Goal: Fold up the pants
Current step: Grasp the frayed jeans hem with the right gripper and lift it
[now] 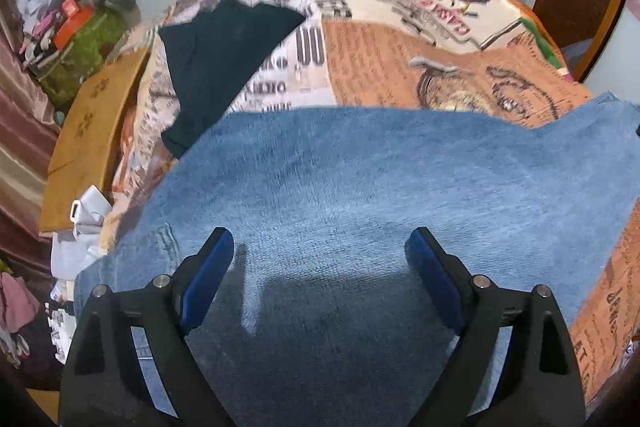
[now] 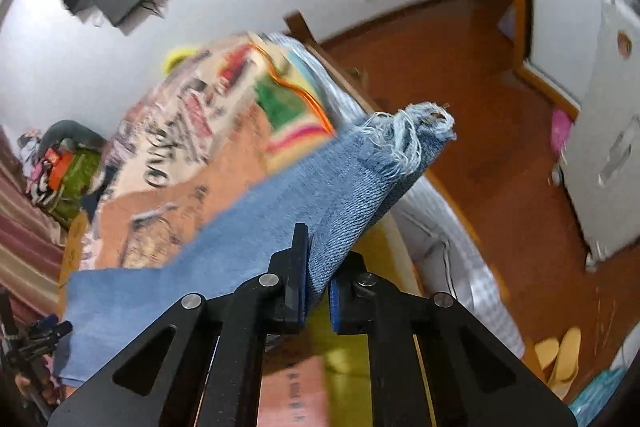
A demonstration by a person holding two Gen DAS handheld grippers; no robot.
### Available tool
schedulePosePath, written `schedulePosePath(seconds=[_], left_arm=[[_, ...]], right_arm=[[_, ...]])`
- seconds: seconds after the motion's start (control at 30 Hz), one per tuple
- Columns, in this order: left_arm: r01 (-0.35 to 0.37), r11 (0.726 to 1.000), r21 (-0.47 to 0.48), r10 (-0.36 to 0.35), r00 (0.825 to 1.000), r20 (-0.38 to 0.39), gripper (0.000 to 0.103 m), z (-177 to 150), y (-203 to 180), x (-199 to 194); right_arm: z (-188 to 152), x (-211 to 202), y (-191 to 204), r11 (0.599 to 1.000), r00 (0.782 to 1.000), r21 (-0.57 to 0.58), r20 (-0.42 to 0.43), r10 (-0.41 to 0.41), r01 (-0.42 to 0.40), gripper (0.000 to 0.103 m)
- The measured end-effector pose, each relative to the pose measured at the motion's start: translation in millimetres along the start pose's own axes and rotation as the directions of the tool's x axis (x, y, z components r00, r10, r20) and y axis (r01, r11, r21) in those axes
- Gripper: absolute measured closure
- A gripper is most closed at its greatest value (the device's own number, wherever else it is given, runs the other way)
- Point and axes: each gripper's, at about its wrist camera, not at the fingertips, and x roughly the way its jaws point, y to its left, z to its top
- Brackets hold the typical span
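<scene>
Pants point(image 1: 360, 195): blue denim spread on the printed bedspread point(image 1: 400, 67), filling the lower frame.
Left claw point(image 1: 320, 251): wide, above the denim.
Right claw point(image 2: 318, 267): pinching the frayed pant leg point(image 2: 360, 179), mid-frame.

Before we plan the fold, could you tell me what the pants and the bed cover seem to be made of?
Pants: blue denim, judging by the diagonal twill weave and the frayed white threads at the hem. Bed cover: seemingly a soft printed fabric, matte, with newspaper-style graphics; blur hides its weave.
</scene>
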Motion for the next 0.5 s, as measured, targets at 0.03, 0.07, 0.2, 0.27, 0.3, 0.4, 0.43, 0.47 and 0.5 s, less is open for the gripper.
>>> schedulePosePath(seconds=[0.03, 0.07, 0.2, 0.27, 0.3, 0.4, 0.43, 0.47, 0.5], left_arm=[[-0.006, 1.0, 0.004, 0.006, 1.0, 0.025, 0.013, 0, 0, -7], [-0.013, 1.0, 0.006, 0.012, 0.999, 0.044, 0.013, 0, 0, -14], [-0.021, 1.0, 0.007, 0.02, 0.99, 0.139, 0.013, 0, 4, -45], [-0.017, 1.0, 0.004, 0.016, 0.984, 0.18, 0.013, 0, 7, -60], [-0.011, 1.0, 0.001, 0.011, 0.979, 0.201, 0.013, -1, 9, -68], [0.006, 1.0, -0.01, -0.003, 0.966, 0.259, 0.013, -6, 18, -90], [0.009, 1.0, -0.013, -0.005, 0.962, 0.274, 0.013, -8, 21, -96], [0.013, 1.0, -0.016, -0.008, 0.958, 0.286, 0.013, -10, 24, -100], [0.021, 1.0, -0.021, -0.013, 0.953, 0.303, 0.013, -13, 29, -107]], right_arm=[[2, -4, 6, 1.0, 1.0, -0.013, 0.013, 0.011, -0.011, 0.096], [6, -13, 16, 0.999, 0.999, -0.035, 0.031, 0.031, -0.03, 0.096], [11, -38, 54, 0.99, 0.992, -0.11, 0.082, 0.094, -0.084, 0.097], [13, -46, 75, 0.983, 0.987, -0.144, 0.1, 0.127, -0.112, 0.097], [13, -49, 84, 0.979, 0.984, -0.158, 0.105, 0.143, -0.125, 0.097], [11, -57, 119, 0.962, 0.973, -0.214, 0.115, 0.198, -0.17, 0.098], [10, -57, 132, 0.955, 0.969, -0.23, 0.114, 0.217, -0.187, 0.098], [9, -58, 146, 0.946, 0.965, -0.25, 0.112, 0.239, -0.206, 0.098], [8, -58, 156, 0.94, 0.962, -0.263, 0.11, 0.252, -0.216, 0.098]])
